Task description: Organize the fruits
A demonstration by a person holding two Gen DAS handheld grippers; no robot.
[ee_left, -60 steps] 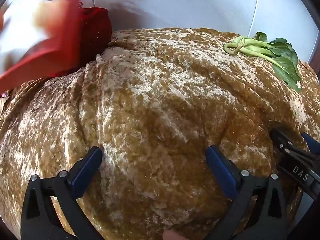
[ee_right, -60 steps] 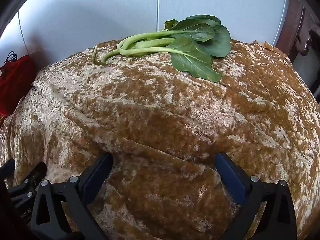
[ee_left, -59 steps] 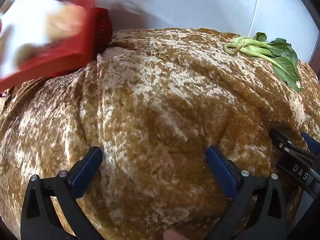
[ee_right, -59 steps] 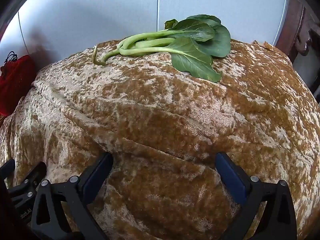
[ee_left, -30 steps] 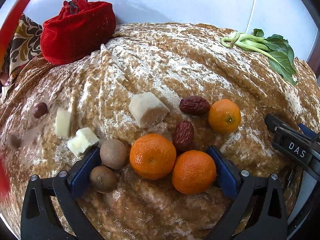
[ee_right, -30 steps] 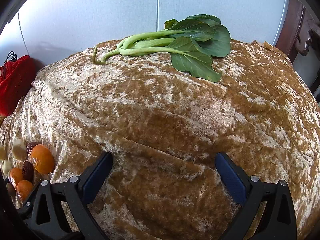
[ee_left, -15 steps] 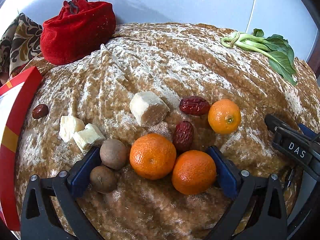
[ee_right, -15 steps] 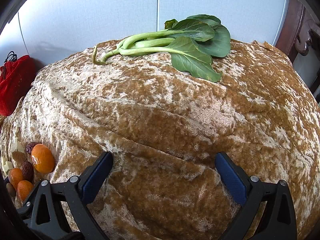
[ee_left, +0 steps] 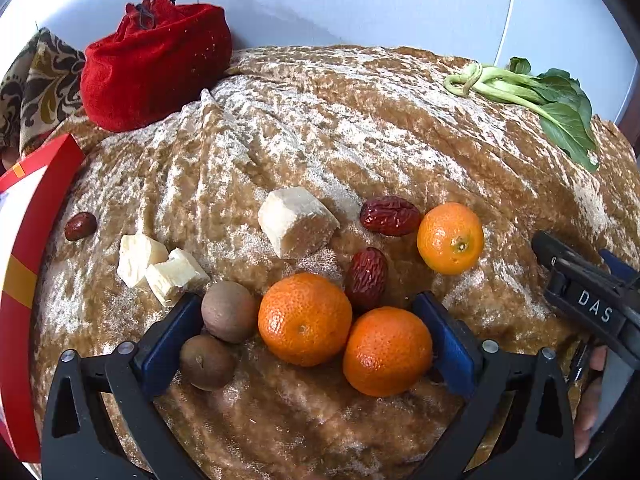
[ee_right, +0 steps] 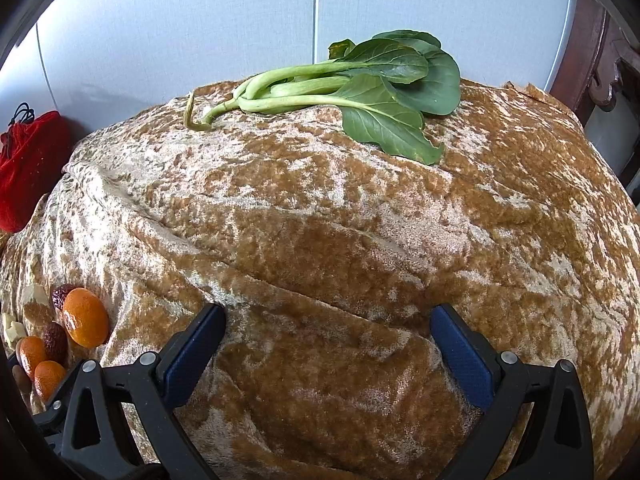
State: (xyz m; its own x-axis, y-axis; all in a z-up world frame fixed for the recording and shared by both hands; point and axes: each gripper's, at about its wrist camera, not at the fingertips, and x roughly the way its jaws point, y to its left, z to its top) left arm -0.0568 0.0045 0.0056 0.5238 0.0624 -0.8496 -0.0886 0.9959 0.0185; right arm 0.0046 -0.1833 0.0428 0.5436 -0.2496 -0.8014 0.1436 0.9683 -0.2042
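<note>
In the left wrist view my left gripper (ee_left: pixel 308 328) is open, low over the brown velvet cloth (ee_left: pixel 360 132). Between its blue pads lie two mandarins (ee_left: pixel 305 318) (ee_left: pixel 387 351) and two brown longans (ee_left: pixel 229 311) (ee_left: pixel 207 361). A third mandarin (ee_left: pixel 450 238) lies to the right, with two red dates (ee_left: pixel 390 216) (ee_left: pixel 366 273) near it. A further date (ee_left: pixel 81 226) lies far left. Pale sugar chunks (ee_left: pixel 297 222) (ee_left: pixel 160 266) lie behind. My right gripper (ee_right: pixel 328 332) is open and empty over bare cloth; the fruit (ee_right: pixel 85 317) shows at its left edge.
A red drawstring pouch (ee_left: pixel 156 60) stands at the back left. A bok choy (ee_right: pixel 352 84) lies at the back of the cloth. A red and white box (ee_left: pixel 24 264) stands at the left edge. The right gripper's body (ee_left: pixel 588 300) shows at the right.
The fruit and chunks were tipped out of the red box onto the cloth and have come to rest. The box has settled at the left edge. Neither gripper has moved.
</note>
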